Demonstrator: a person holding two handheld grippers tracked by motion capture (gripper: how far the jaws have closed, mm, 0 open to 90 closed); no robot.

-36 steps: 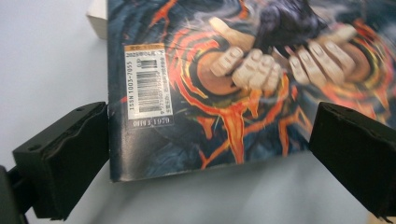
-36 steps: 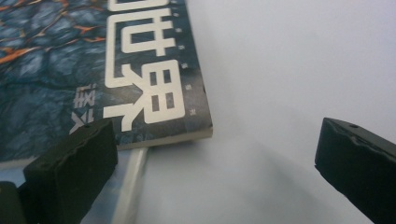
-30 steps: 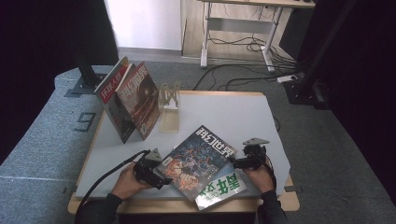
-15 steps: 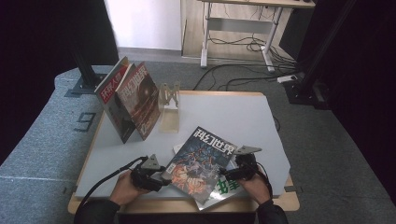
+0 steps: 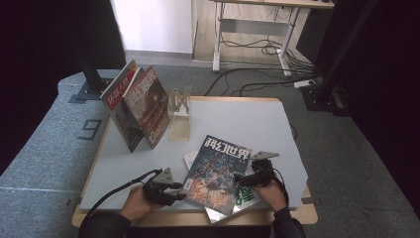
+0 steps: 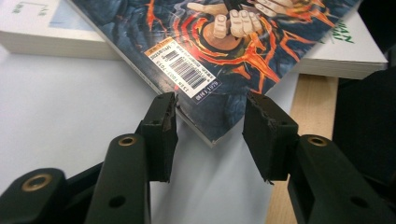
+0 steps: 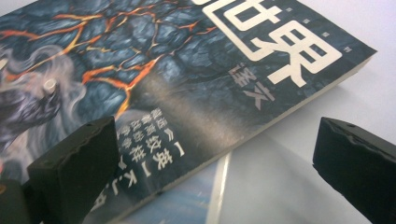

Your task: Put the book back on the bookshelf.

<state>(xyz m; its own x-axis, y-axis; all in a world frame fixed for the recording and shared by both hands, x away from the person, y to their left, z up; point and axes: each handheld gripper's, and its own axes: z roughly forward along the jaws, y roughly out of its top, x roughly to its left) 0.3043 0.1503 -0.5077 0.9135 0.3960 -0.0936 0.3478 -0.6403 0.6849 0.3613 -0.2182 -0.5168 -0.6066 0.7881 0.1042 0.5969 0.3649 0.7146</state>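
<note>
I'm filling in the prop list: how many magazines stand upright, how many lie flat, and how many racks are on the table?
Upright magazines: 2 (red-titled magazine, brown magazine)
Flat magazines: 3 (dark magazine, green magazine, white magazine)
Racks: 1 (rack)
Total: 6

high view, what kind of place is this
Probably a lab or studio set up for recording. A white table with magazines stands between black curtains, and cables trail on the floor under a desk behind.
</note>
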